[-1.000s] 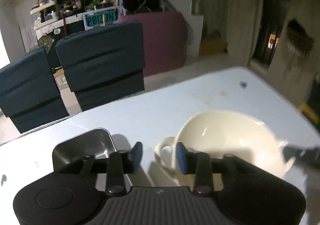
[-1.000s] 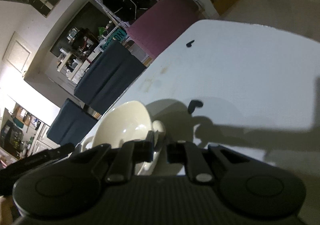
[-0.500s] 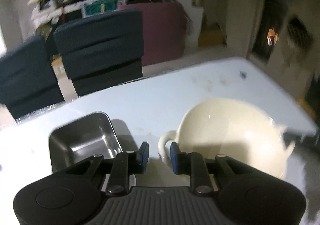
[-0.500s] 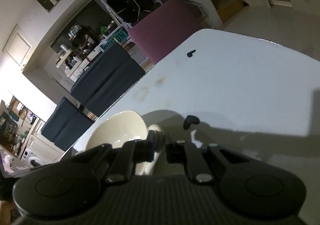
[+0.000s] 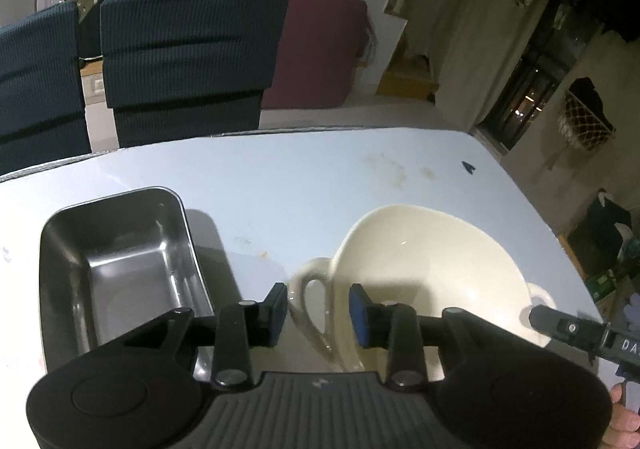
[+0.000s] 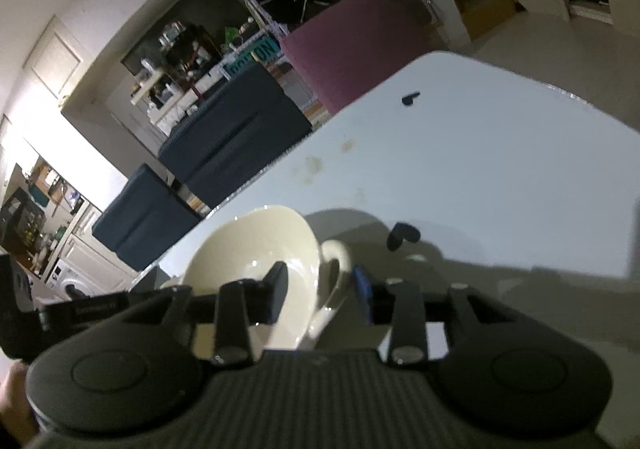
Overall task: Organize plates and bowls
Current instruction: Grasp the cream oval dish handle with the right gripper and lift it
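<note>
Bowl (image 5: pixel 424 273) upright, handles left-right | left tool (image 5: pixel 318 311), right tool (image 6: pixel 320 289) opening astride handles, not pinching

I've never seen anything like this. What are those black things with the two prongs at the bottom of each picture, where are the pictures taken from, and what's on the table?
There is no robot here: a person holds a hand-held two-finger gripper in each hand, and each gripper carries a wide-angle camera looking forward along its fingers. So each picture is one gripper's own view.

In the left view, the left gripper straddles one loop handle of a cream bowl; its jaws are opening, and the pads stand clear of the handle. Beside the bowl sits an empty steel tray on the white table.

In the right view, the right gripper is at the bowl's other handle, its jaws also opening, one finger over the bowl and one outside. Neither gripper is clamped on anything. Dark blue chairs stand behind the table.
</note>
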The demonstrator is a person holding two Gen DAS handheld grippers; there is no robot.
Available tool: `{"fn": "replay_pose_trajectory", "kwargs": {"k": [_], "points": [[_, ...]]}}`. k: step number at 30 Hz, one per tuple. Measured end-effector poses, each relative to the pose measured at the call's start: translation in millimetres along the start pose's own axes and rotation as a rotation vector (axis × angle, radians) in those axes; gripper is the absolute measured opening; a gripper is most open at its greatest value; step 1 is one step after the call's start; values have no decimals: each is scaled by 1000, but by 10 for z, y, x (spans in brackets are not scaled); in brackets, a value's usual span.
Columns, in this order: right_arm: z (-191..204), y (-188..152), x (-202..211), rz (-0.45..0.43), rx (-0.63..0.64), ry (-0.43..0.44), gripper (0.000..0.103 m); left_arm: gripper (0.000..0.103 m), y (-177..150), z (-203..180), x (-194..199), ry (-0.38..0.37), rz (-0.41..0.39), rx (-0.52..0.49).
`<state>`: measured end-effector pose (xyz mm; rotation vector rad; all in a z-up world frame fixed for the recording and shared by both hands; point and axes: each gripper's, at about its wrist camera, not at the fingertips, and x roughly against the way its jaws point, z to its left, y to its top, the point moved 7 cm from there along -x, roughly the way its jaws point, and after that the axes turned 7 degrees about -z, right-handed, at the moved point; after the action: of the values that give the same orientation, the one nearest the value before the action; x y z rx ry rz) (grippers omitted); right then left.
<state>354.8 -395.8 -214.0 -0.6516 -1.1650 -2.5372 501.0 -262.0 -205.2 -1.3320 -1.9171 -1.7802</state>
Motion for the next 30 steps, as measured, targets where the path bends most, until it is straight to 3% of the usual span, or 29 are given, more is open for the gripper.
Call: {"fn": "replay_pose_trajectory", "kwargs": {"k": [6,10,18,25,30], "points": [[-51,-35,-5,11,16,-11,27,32,20,87,-57,-18,-12,48],[-20,-20,16,-2,41,-23,25,27,36,55,-93,-32,-9,23],[18,-12,-13,17,73,-51,25,28,62,24,-145,-45,25,-38],[86,17,-107,101,113,-116,27,26,26,32,-133,-68,5,-60],[121,-1,-101,65,162,-138,26,24,-36,-2,-72,-85,-1,-93]]}}
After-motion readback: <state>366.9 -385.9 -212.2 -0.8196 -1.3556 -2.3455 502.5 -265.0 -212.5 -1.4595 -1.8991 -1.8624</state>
